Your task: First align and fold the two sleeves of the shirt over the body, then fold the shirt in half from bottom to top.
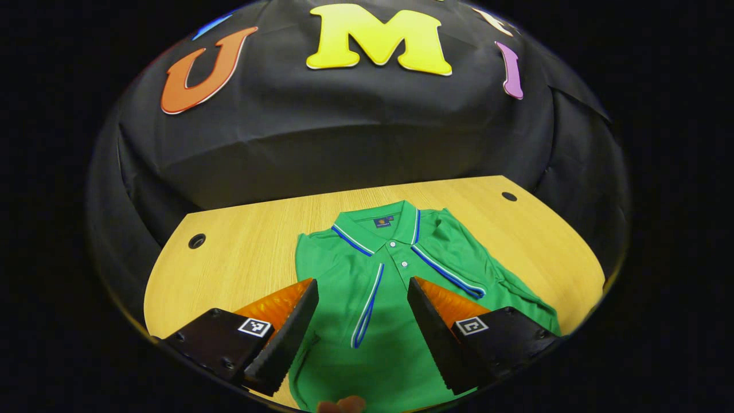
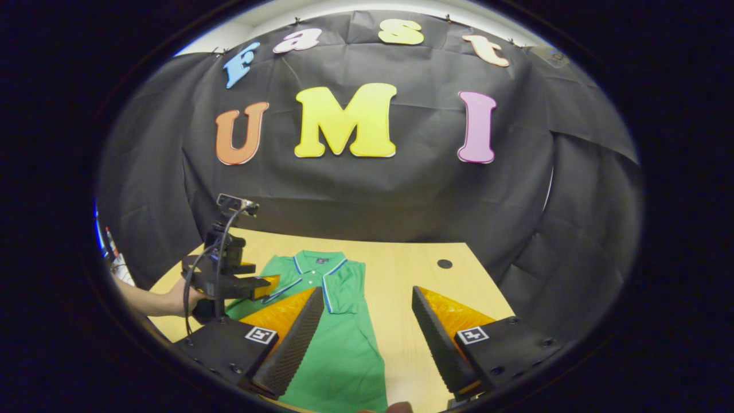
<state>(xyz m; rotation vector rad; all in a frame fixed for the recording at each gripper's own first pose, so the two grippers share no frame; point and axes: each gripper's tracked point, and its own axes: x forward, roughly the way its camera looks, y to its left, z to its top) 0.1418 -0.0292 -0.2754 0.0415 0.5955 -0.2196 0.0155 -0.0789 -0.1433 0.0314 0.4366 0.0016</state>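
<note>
In the left gripper view, bare table (image 1: 241, 252) runs wide to the left of the green shirt (image 1: 367, 269) and along the back edge toward the booth's cloth wall (image 1: 344, 155), which closes off the upper half of the frame. A narrower strip of bare wood lies at the right of the shirt. The left gripper (image 1: 362, 298) hangs with its fingers spread above the shirt's chest, nothing between them.

In the right gripper view, open table (image 2: 418, 269) fills the centre and right. The right gripper (image 2: 367, 312), jaws apart, straddles the shirt's right edge. At centre left the left gripper (image 2: 252, 285), its cable and the hand (image 2: 180, 298) holding it stand over the shirt (image 2: 338, 344), apparently clear of the cloth.
</note>
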